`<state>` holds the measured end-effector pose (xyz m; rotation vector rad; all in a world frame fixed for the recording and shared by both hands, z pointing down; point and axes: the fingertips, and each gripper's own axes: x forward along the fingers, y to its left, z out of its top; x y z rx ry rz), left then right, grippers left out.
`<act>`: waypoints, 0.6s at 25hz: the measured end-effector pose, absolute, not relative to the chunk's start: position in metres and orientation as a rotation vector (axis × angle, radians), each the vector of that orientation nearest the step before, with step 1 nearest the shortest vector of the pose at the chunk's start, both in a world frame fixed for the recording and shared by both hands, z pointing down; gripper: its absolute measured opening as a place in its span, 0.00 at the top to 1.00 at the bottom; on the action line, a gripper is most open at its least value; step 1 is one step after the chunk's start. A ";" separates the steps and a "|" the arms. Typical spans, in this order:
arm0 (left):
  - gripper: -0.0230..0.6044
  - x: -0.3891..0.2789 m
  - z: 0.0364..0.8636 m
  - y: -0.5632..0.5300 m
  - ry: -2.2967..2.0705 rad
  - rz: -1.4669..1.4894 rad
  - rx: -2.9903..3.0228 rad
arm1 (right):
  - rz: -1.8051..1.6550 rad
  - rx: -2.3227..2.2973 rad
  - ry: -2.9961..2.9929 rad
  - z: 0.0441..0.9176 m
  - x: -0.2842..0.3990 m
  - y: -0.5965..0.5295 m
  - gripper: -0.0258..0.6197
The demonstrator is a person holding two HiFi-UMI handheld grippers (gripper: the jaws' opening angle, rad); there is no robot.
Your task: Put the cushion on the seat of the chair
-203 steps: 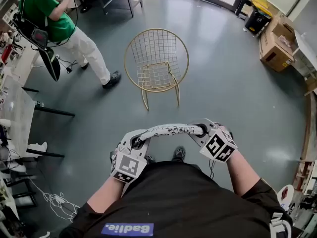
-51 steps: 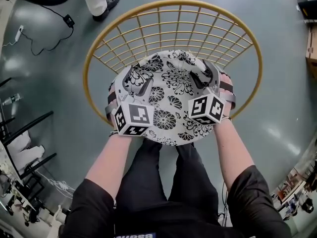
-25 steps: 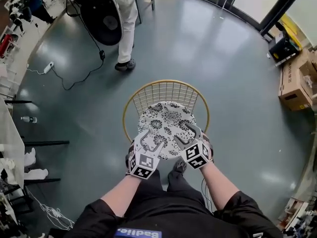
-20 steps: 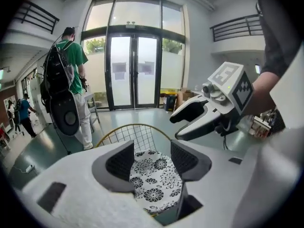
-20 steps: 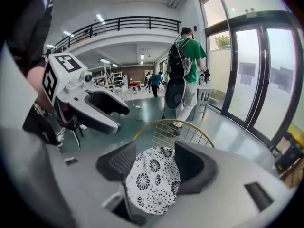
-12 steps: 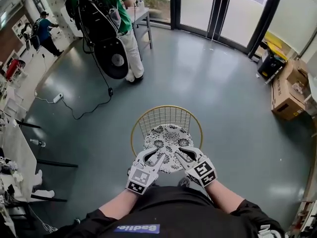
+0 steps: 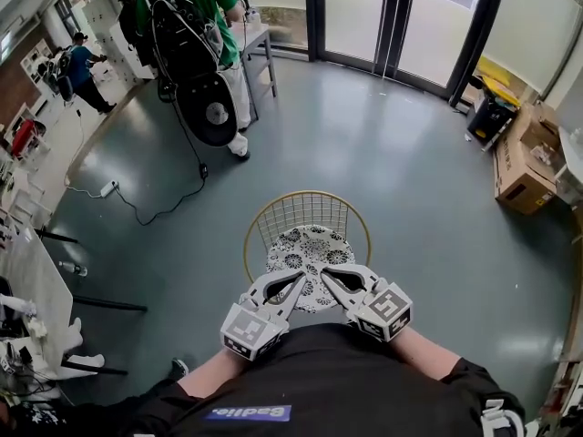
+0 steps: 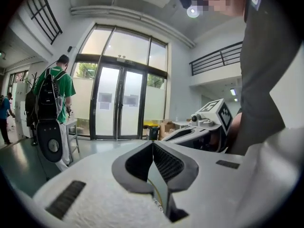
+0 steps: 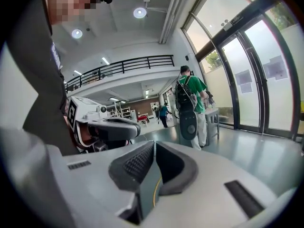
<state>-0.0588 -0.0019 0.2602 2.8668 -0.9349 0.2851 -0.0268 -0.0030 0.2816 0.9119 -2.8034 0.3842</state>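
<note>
A round black-and-white flowered cushion [image 7: 306, 255] lies on the seat of the gold wire chair [image 7: 307, 209] on the grey floor. My left gripper [image 7: 301, 279] and right gripper [image 7: 325, 275] are held up near my chest, above and in front of the chair's near edge, apart from the cushion. Both have just been closing and now stand shut with nothing between the jaws. In the left gripper view the left gripper [image 8: 153, 143] has its tips together, and the right gripper [image 8: 199, 127] shows beside it. The right gripper [image 9: 154, 144] is likewise closed in its own view.
A person in a green shirt [image 7: 196, 7] with a backpack stands at the far left beside a small table [image 7: 256, 39]. Glass doors [image 7: 392, 16] are at the back. Cardboard boxes [image 7: 522, 167] sit at the right. A cable [image 7: 137, 209] trails over the floor at the left.
Both grippers have risen away from the cushion toward my chest and their jaws have closed. The cushion stays on the seat. My head view has lifted, showing more of the room.
</note>
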 end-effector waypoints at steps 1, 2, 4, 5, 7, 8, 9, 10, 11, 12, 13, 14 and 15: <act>0.93 -0.057 0.253 0.000 -0.928 0.245 2.878 | 0.377 0.904 -2.810 0.278 -0.027 -0.001 0.90; 0.94 -0.054 0.249 0.002 -0.920 0.213 2.887 | 0.371 0.897 -2.812 0.277 -0.026 0.001 0.90; 0.94 -0.048 0.248 0.005 -0.895 0.182 2.893 | 0.371 0.884 -2.806 0.278 -0.025 0.002 0.90; 0.94 -0.047 0.252 0.007 -0.881 0.176 2.891 | 0.380 0.878 -2.805 0.279 -0.026 0.004 0.90; 0.94 -0.050 0.257 0.014 -0.867 0.174 2.893 | 0.386 0.862 -2.809 0.282 -0.032 0.009 0.91; 0.94 -0.051 0.257 0.016 -0.867 0.178 2.896 | 0.380 0.852 -2.813 0.282 -0.034 0.012 0.91; 0.94 -0.052 0.256 0.017 -0.870 0.184 2.896 | 0.374 0.843 -2.817 0.280 -0.034 0.014 0.91; 0.94 -0.051 0.255 0.018 -0.873 0.190 2.891 | 0.373 0.836 -2.822 0.278 -0.033 0.015 0.91; 0.94 -0.049 0.254 0.019 -0.876 0.195 2.883 | 0.376 0.830 -2.826 0.276 -0.031 0.016 0.91; 0.94 -0.048 0.254 0.020 -0.878 0.199 2.878 | 0.378 0.826 -2.829 0.275 -0.031 0.016 0.91; 0.94 -0.048 0.253 0.021 -0.882 0.201 2.876 | 0.378 0.820 -2.832 0.274 -0.031 0.017 0.91; 0.94 -0.049 0.253 0.022 -0.887 0.203 2.876 | 0.374 0.812 -2.835 0.273 -0.033 0.018 0.91; 0.94 -0.049 0.252 0.023 -0.891 0.203 2.875 | 0.370 0.804 -2.838 0.271 -0.035 0.019 0.91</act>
